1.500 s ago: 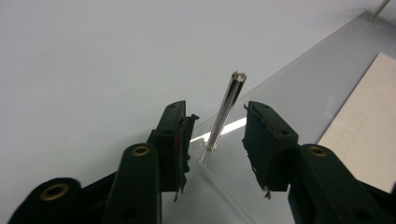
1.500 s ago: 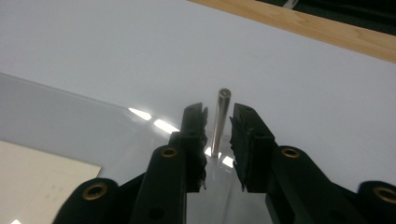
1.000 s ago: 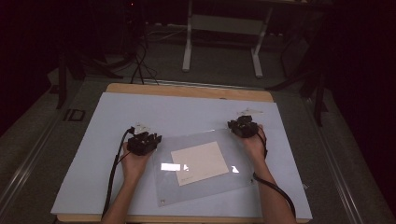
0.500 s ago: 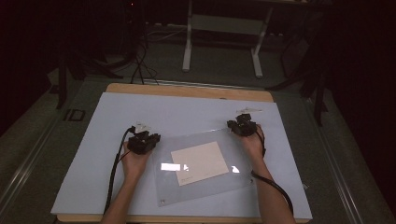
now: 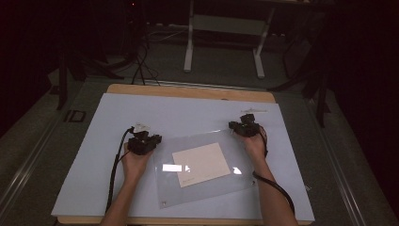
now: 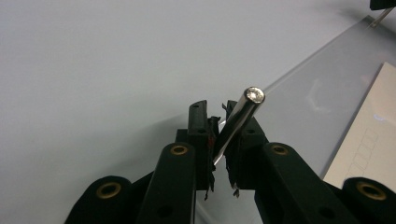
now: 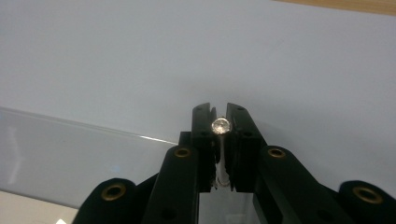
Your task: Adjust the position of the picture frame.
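Note:
My left gripper [image 5: 143,141] rests at the left edge of a clear plastic sheet [image 5: 207,190] on the white mat. In the left gripper view its jaws [image 6: 215,112] are shut on a shiny metal rod [image 6: 238,119] that leans up to the right; they have just been closing on it. My right gripper [image 5: 244,127] sits at the sheet's far right corner. Its jaws [image 7: 219,112] pinch a second metal rod [image 7: 220,125], seen end-on; they closed and then eased a little. A beige card [image 5: 201,164] lies under the sheet.
The white mat [image 5: 188,113] covers a wooden table whose far edge [image 5: 188,90] shows. Beyond the table are a grey floor, cables and a white stand frame [image 5: 221,33]. A black cable [image 5: 113,174] trails from the left gripper along the forearm.

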Action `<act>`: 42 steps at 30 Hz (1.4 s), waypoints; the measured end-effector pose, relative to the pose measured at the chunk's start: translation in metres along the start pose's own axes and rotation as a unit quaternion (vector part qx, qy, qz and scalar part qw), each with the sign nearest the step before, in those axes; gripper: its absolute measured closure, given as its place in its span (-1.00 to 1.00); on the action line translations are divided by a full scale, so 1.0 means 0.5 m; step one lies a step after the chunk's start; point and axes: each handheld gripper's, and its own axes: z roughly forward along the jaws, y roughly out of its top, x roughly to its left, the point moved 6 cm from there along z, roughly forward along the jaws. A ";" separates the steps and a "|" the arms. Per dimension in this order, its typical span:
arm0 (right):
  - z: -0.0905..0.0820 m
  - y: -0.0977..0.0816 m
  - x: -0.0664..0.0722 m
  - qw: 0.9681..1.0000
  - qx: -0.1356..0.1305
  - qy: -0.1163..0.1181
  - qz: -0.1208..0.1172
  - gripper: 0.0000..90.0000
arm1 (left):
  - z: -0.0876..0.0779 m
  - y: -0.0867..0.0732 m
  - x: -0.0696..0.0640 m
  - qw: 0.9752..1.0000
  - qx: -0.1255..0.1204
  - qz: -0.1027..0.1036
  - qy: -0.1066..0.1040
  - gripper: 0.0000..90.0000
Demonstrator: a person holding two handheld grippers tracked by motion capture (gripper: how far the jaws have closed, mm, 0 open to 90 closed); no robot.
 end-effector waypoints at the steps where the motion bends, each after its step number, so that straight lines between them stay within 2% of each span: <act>1: 0.000 -0.001 -0.001 1.000 -0.003 0.003 0.009 0.83 | 0.000 0.000 -0.001 1.000 0.001 0.000 0.001 0.79; 7: 0.000 0.001 -0.001 1.000 0.000 0.003 0.018 0.82 | 0.000 0.003 0.000 1.000 0.008 0.001 -0.001 0.80; 9: -0.003 0.002 -0.001 1.000 0.000 0.003 0.031 0.81 | 0.001 0.004 0.001 1.000 0.008 -0.009 -0.002 0.79; 13: -0.009 0.001 -0.001 0.999 -0.003 -0.001 0.037 0.81 | 0.004 0.011 0.000 1.000 0.014 -0.014 -0.005 0.78; 19: -0.029 -0.005 -0.001 0.999 -0.007 -0.003 0.054 0.80 | 0.004 0.028 0.000 1.000 0.020 -0.011 -0.010 0.78; 21: -0.044 -0.005 0.003 0.998 -0.012 -0.005 0.066 0.79 | 0.003 0.037 0.002 1.000 0.019 -0.013 -0.010 0.77; 24: -0.050 -0.008 0.007 0.998 -0.008 -0.004 0.067 0.79 | 0.005 0.048 0.011 0.999 0.025 -0.016 -0.015 0.77; 31: -0.066 -0.027 0.035 0.997 -0.004 0.002 0.080 0.78 | 0.014 0.073 0.041 0.999 0.038 -0.032 -0.016 0.74; 36: -0.063 -0.033 0.041 0.997 -0.004 -0.001 0.077 0.78 | 0.029 0.063 0.049 0.998 0.053 -0.043 -0.016 0.74; 39: -0.051 -0.044 0.034 0.996 0.002 0.000 0.084 0.79 | 0.036 0.057 0.051 0.997 0.057 -0.049 -0.015 0.74; 42: -0.049 -0.045 0.034 0.996 -0.007 0.003 0.084 0.79 | 0.034 0.057 0.048 0.997 0.062 -0.049 -0.009 0.74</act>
